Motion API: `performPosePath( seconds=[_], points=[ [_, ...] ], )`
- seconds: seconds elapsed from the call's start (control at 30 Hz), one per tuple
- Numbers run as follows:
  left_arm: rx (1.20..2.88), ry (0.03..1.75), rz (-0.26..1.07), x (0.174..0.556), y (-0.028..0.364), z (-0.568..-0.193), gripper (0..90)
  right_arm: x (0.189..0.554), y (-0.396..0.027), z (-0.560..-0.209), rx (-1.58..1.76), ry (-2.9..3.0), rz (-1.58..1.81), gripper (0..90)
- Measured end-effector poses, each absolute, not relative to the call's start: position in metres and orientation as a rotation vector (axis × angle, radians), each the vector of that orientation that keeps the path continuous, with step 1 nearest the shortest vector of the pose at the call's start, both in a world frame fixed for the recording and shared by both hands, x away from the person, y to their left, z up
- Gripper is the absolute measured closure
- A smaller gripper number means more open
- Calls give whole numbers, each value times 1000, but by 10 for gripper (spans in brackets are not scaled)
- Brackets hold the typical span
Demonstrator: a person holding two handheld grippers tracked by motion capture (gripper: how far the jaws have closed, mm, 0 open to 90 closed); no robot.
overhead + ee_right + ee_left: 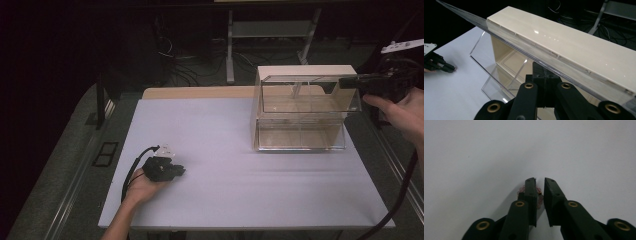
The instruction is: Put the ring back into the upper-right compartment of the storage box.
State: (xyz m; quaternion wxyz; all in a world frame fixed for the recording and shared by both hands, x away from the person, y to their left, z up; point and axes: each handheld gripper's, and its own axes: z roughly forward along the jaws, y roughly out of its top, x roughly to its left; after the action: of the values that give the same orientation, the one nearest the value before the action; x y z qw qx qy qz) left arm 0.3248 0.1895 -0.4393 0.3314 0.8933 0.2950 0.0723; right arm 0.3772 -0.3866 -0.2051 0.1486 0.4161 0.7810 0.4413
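A cream display box (305,70) (564,37) with a clear plastic front flap (310,95) (481,23) stands at the back right of the white table (225,150). My right gripper (345,81) (545,72) is shut on the flap's right edge and holds it swung up, so the box stands open at the front. My left gripper (181,171) (540,181) rests low on the table at the front left, its jaws nearly together on a small pink beaded piece (539,195) with a gold bead. That gripper (452,68) also shows far off in the right gripper view.
Inside the box a clear shelf (300,115) and a clear divider (520,72) show. Dark floor with cables (185,60) and a metal stand (230,45) lie behind the table. A cable (131,170) trails from the left gripper.
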Motion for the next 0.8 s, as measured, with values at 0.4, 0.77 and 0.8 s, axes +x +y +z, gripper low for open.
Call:
performPosePath(
  seconds=[0.4,0.77,0.8],
  points=[
    [2326,766,153,328,192,-440,863,377,-387,-205,1199,2248,1266,896],
    [2288,776,66,330,195,-439,864,378,-387,-205,1199,2251,1269,896],
    [2280,777,64,329,195,-439,863,378,-387,-204,1200,2251,1270,896]
  ],
)
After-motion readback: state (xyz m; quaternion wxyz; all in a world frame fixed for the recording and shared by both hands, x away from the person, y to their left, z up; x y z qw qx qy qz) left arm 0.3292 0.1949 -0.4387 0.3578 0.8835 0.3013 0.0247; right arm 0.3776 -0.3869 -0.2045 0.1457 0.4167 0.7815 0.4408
